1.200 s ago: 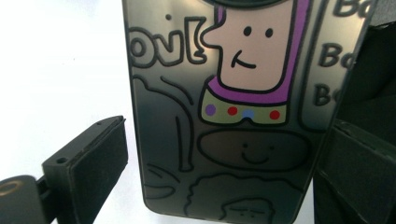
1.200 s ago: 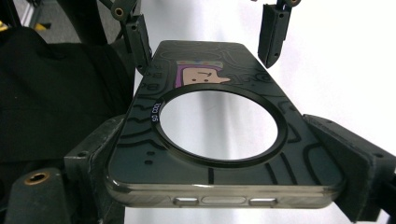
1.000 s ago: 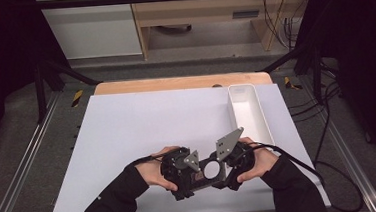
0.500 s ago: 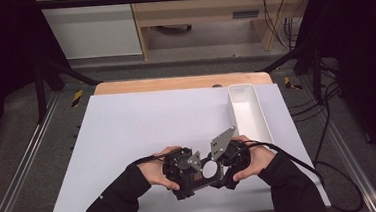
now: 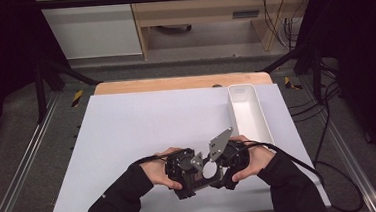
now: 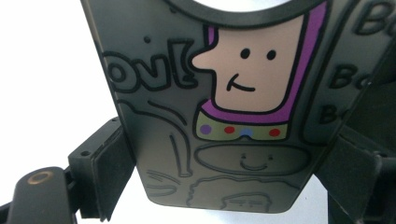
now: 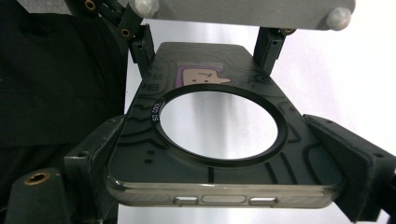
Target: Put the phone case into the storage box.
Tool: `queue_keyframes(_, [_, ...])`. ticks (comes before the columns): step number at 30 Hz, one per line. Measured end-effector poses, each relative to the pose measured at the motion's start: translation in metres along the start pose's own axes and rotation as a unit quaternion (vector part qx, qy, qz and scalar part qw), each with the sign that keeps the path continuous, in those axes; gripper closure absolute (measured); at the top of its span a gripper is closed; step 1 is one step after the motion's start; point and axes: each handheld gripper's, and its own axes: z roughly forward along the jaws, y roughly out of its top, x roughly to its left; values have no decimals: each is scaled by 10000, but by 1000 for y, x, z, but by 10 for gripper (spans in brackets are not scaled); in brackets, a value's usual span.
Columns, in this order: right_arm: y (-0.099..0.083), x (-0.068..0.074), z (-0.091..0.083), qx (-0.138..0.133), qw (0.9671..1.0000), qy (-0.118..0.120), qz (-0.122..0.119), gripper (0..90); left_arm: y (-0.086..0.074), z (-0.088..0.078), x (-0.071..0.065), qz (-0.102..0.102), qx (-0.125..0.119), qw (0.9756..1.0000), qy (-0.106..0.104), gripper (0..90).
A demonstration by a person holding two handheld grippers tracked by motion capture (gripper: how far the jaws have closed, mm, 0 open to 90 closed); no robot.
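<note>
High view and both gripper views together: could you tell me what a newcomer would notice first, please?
The eye goes first to the dark phone case, printed with a purple cartoon face and pierced by a large round ring, held between the left gripper and right gripper at the near edge of the white table. Both pairs of jaws press its sides. A long white tray lies at the table's far right.

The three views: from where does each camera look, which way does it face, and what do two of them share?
High view: above the person's side, facing forward and down on the table; forearms and both hands show.
Left gripper view: rides the left gripper, looking along its jaws at the phone case.
Right gripper view: rides the right gripper, same case from its other end.
Shared: the case.
</note>
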Motion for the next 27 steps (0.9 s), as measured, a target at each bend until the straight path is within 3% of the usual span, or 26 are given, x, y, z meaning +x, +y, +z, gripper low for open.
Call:
queue_keyframes(7, [0, 1, 1, -31, 10000, -25, -18, 121, -1, 0, -1, 13, 13, 10000, 65, 116])
queue_keyframes(10, [0, 1, 0, -67, 10000, -57, -8, 117, -2, -1, -1, -11, -89, 9999, 89, 117])
queue_keyframes(18, [-2, 2, -10, -489, 9985, -220, 126, 40, -10, -5, 0, -129, -292, 9994, 127, 117])
queue_keyframes(22, [-5, 1, -20, -859, 9954, -326, 264, 25, -17, -5, 1, -220, -440, 9987, 117, 117])
queue_keyframes(27, [-17, -1, -32, -1369, 9883, -441, 513, 17, -27, -7, 1, -366, -679, 9969, 129, 116])
